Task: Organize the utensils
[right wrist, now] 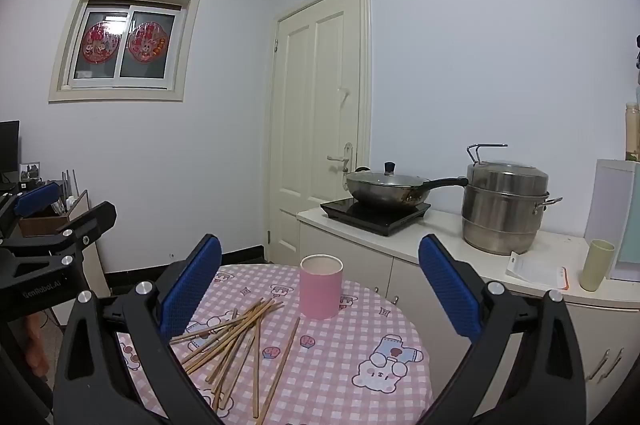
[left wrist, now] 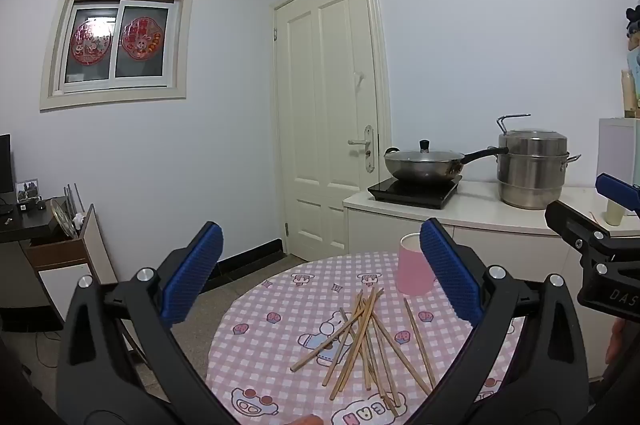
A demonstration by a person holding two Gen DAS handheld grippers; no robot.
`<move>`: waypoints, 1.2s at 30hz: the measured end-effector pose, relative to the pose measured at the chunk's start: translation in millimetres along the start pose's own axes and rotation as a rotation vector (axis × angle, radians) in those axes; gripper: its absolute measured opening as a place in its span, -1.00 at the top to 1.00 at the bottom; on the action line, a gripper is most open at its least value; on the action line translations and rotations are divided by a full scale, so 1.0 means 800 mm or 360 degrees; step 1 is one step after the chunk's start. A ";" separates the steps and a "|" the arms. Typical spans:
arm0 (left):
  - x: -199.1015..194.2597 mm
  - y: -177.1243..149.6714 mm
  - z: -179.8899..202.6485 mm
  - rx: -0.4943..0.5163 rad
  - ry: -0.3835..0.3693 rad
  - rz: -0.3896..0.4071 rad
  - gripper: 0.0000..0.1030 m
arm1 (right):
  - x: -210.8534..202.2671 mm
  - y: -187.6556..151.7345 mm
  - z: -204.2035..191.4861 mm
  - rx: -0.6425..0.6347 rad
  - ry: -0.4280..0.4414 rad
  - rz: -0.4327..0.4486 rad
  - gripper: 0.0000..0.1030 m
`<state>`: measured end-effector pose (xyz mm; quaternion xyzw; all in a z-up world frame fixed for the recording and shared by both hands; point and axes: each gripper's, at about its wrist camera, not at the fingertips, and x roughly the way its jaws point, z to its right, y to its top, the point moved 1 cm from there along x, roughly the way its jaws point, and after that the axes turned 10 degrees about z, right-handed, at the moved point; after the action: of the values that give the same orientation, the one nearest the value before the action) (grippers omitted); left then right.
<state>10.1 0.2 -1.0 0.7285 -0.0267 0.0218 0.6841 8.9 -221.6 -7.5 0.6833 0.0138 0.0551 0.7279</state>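
- The wooden chopsticks (right wrist: pixel 236 335) lie in a messy pile on the round table (right wrist: pixel 360 337), which has a pink checked cloth with bears on it.
- One chopstick (right wrist: pixel 280 365) lies a little apart from the pile, on the side nearer the cup.
- The pink cup (right wrist: pixel 321 285) stands upright near the pile, farther back on the table. It looks empty, and I think the sticks should go in it.
- The left gripper (left wrist: pixel 320 277) hangs above the table with its jaws wide open and nothing in them.
- The right gripper (right wrist: pixel 320 285) is the same: jaws wide open, holding nothing.
- Good first pick: the lone stick, since nothing lies on top of it.
- Come down with the jaws across the stick, not along it, and pinch near the middle so it does not tip.
- Be gentle, because thin sticks can roll or slip.
- Stand it up over the cup, then let go.
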 end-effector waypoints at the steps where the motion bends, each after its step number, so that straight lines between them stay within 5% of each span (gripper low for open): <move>1: 0.000 0.000 0.000 -0.0001 0.0000 0.0001 -0.88 | 0.000 0.000 0.000 0.0000 -0.0001 -0.0002 -0.85; 36: 0.002 -0.008 -0.004 -0.0011 0.0007 -0.0009 -0.88 | 0.002 -0.002 -0.002 0.0008 0.0022 0.0003 -0.85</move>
<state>12.3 4.0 -7.2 0.7262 -0.0233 0.0214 0.6867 10.6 -220.2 -9.3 0.6848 0.0181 0.0605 0.7260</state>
